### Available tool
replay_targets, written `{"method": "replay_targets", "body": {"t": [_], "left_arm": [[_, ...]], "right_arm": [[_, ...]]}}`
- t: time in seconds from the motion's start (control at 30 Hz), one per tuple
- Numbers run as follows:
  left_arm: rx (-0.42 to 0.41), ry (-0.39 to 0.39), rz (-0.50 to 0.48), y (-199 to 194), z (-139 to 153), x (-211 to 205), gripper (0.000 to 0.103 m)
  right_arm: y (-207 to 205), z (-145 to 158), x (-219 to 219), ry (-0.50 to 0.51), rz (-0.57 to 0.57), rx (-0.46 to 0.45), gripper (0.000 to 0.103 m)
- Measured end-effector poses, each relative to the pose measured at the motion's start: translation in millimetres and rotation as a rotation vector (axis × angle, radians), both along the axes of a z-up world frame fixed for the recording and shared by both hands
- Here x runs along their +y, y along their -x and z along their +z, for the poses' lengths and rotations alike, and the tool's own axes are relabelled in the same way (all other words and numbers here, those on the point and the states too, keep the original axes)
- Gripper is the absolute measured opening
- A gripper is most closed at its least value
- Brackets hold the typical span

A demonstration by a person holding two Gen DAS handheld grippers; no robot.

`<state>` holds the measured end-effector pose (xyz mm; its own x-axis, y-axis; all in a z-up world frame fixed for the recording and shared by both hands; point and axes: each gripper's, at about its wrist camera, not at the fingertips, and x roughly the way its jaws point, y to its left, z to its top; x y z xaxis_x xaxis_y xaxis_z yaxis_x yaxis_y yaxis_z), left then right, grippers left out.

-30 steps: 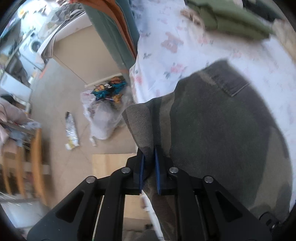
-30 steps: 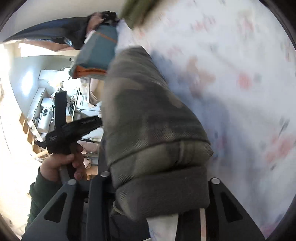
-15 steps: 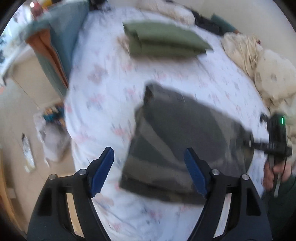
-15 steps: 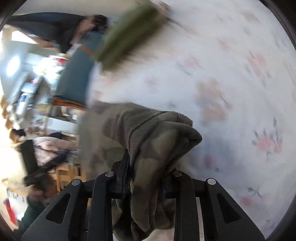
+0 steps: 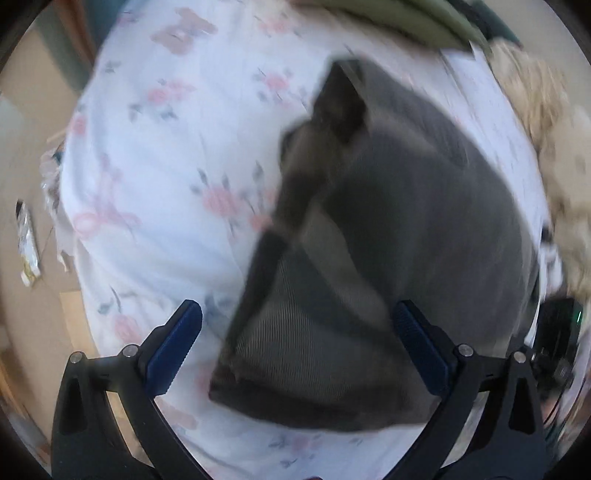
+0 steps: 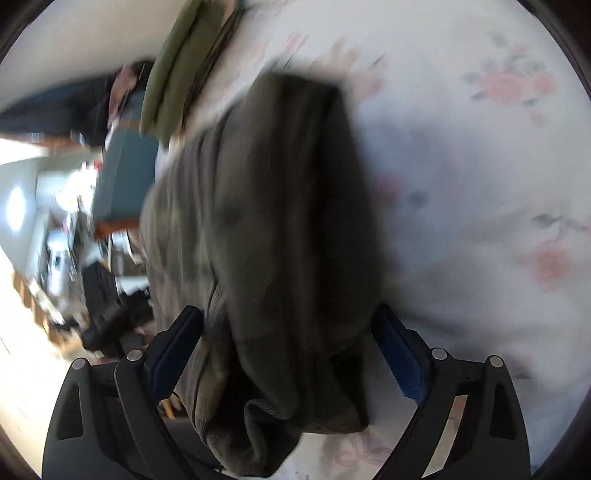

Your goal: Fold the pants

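The dark camouflage pants (image 5: 388, 258) lie folded on the floral bed sheet (image 5: 166, 166). My left gripper (image 5: 297, 332) is open and empty, just above the near folded corner of the pants. In the right wrist view the pants (image 6: 277, 221) lie bunched along the sheet (image 6: 480, 184), and my right gripper (image 6: 288, 339) is open with its blue pads (image 6: 395, 354) on either side of the cloth, not clamping it. Both views are blurred by motion.
A folded olive-green garment (image 6: 173, 74) lies at the far end of the bed, also in the left wrist view (image 5: 406, 18). A beige fluffy blanket (image 5: 546, 122) is at the right. The bed edge and floor (image 5: 33, 295) are to the left.
Both grippers have let go of the pants: the left opened half a second ago and has since come closer; the right, shut on the cloth until then, is now open.
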<state>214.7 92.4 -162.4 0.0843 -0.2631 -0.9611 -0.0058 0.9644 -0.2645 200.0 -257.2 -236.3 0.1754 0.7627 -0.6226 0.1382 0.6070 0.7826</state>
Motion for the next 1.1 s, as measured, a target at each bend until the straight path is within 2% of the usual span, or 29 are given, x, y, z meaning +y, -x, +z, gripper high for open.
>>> {"method": "replay_targets", "body": {"t": [0.1, 0.13, 0.17, 0.2, 0.23, 0.27, 0.3, 0.33, 0.43, 0.5, 0.6, 0.67, 0.77, 0.83, 0.9, 0.93, 0.97, 1.03, 1.1], "left_arm": [[0.054, 0.062, -0.037, 14.4, -12.2, -3.2, 0.093], [0.035, 0.076, -0.042, 17.0, -10.6, -3.3, 0.079], [0.007, 0.093, -0.062, 19.4, -5.8, -5.9, 0.071], [-0.009, 0.081, -0.082, 21.4, -0.9, -10.3, 0.059], [-0.02, 0.072, -0.082, 24.3, 2.6, -12.9, 0.047], [-0.025, 0.065, -0.081, 27.1, 5.7, -15.9, 0.042], [-0.038, 0.048, -0.096, 29.6, 10.0, -20.8, 0.028], [-0.06, 0.025, -0.115, 32.4, 17.0, -26.8, 0.022], [-0.096, 0.029, -0.119, 37.9, 40.2, -34.0, 0.019], [-0.156, 0.038, -0.065, 47.1, 63.9, -33.4, 0.019], [-0.157, 0.092, 0.01, 71.6, 79.4, -42.9, 0.019], [-0.138, 0.116, 0.043, 94.6, 74.6, -58.9, 0.019], [-0.11, 0.074, 0.016, 111.8, 52.4, -74.1, 0.021], [-0.043, 0.025, 0.007, 114.5, 37.5, -74.8, 0.038], [-0.001, -0.023, -0.003, 116.1, 40.5, -72.7, 0.054], [-0.02, -0.037, -0.009, 117.2, 47.0, -70.7, 0.056], [-0.062, -0.052, -0.01, 120.7, 58.4, -67.9, 0.058], [-0.146, -0.074, 0.004, 121.4, 79.2, -63.0, 0.067], [-0.243, -0.064, 0.037, 126.9, 95.1, -52.2, 0.067]], "right_arm": [[-0.4, -1.0, 16.7, 0.042, 0.024, -0.036, 0.095], [2.0, -0.2, 18.1, 0.059, 0.007, -0.055, 0.094], [4.2, 0.7, 19.2, 0.069, -0.004, -0.066, 0.092], [6.8, 3.8, 21.7, 0.085, -0.01, -0.084, 0.084], [6.4, 7.5, 24.0, 0.089, -0.014, -0.094, 0.068], [7.7, 11.6, 24.9, 0.075, -0.019, -0.111, 0.058], [6.2, 17.3, 26.6, 0.075, -0.014, -0.127, 0.043], [2.1, 29.8, 29.3, 0.096, 0.0, -0.17, 0.035], [-12.2, 56.6, 31.9, 0.142, 0.036, -0.256, 0.031], [-25.7, 74.4, 26.4, 0.161, 0.077, -0.274, 0.03], [-50.0, 100.7, 21.6, 0.209, 0.185, -0.301, 0.03], [-59.3, 102.8, 9.6, 0.225, 0.238, -0.256, 0.03], [-49.9, 74.6, -10.9, 0.332, 0.242, -0.115, 0.042], [-33.4, 50.4, -24.2, 0.399, 0.243, 0.008, 0.051], [-20.9, 53.2, -40.3, 0.368, 0.187, 0.023, 0.052], [-12.9, 65.0, -52.2, 0.327, 0.142, -0.002, 0.052], [-7.3, 74.6, -61.6, 0.311, 0.1, -0.022, 0.053], [10.1, 97.9, -86.5, 0.275, -0.043, -0.073, 0.063], [26.7, 109.0, -95.6, 0.3, -0.128, -0.111, 0.064]]}}
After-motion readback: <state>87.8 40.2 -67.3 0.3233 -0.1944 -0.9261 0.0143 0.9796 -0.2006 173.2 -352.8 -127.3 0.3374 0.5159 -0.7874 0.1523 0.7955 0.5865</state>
